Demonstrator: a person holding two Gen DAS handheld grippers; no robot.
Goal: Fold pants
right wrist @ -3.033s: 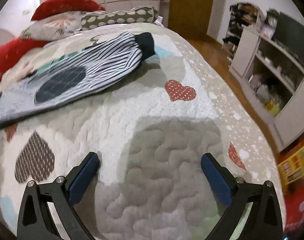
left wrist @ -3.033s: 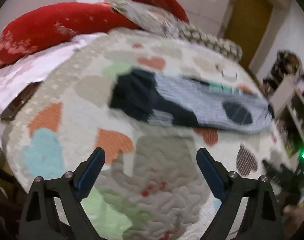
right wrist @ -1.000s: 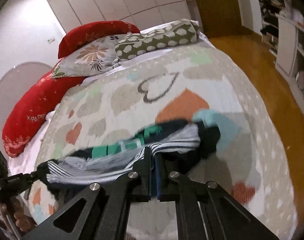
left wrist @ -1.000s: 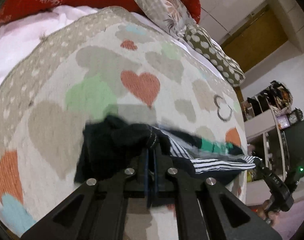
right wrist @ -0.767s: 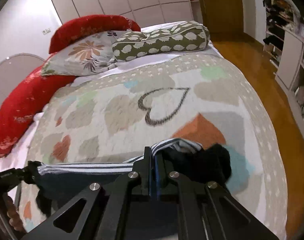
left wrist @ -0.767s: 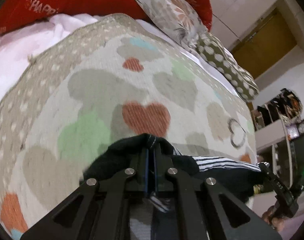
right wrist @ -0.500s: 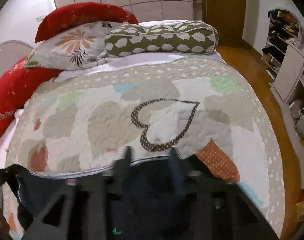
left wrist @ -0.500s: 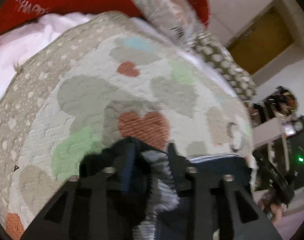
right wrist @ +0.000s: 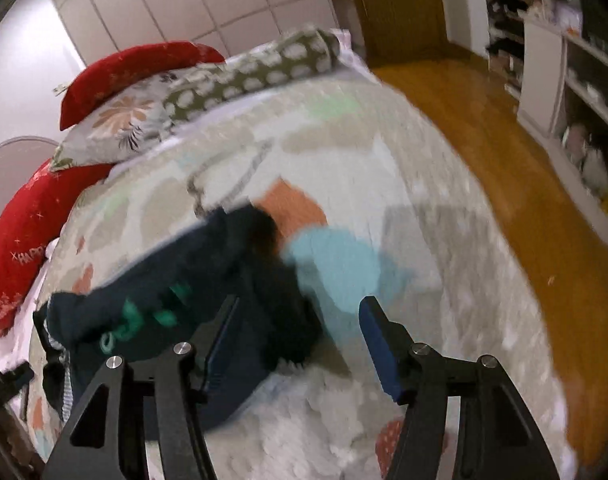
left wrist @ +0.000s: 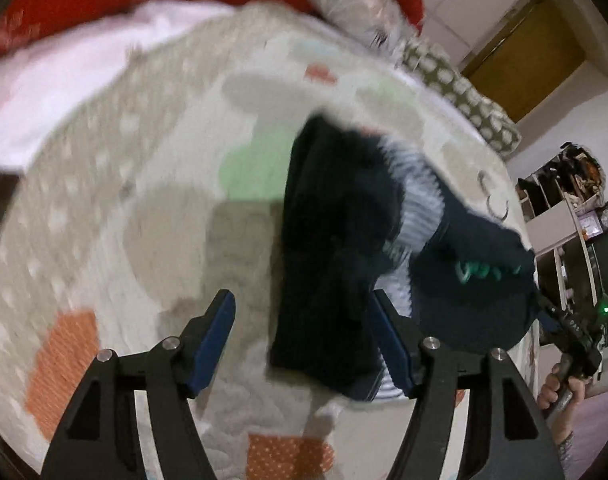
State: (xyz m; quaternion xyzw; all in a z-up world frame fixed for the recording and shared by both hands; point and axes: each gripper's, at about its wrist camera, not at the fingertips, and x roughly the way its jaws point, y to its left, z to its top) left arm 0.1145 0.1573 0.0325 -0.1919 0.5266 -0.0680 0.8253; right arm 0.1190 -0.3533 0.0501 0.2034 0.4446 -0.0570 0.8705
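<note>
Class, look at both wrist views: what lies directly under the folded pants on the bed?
The pants rest on the heart-patterned quilt. Quilt shows all around them; the patch beneath is covered and cannot be seen.

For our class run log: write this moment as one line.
task: fold pants | left gripper: open | right gripper: open | pants: released, folded on quilt

Dim indoor light, heavy motion blur — fisheye edges bent and black-cornered.

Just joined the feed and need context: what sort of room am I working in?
Most likely a home bedroom: a bed under a heart-patterned patchwork quilt, a red pillow and a dotted olive bolster at its head, and open shelving beside a wooden floor.
</note>
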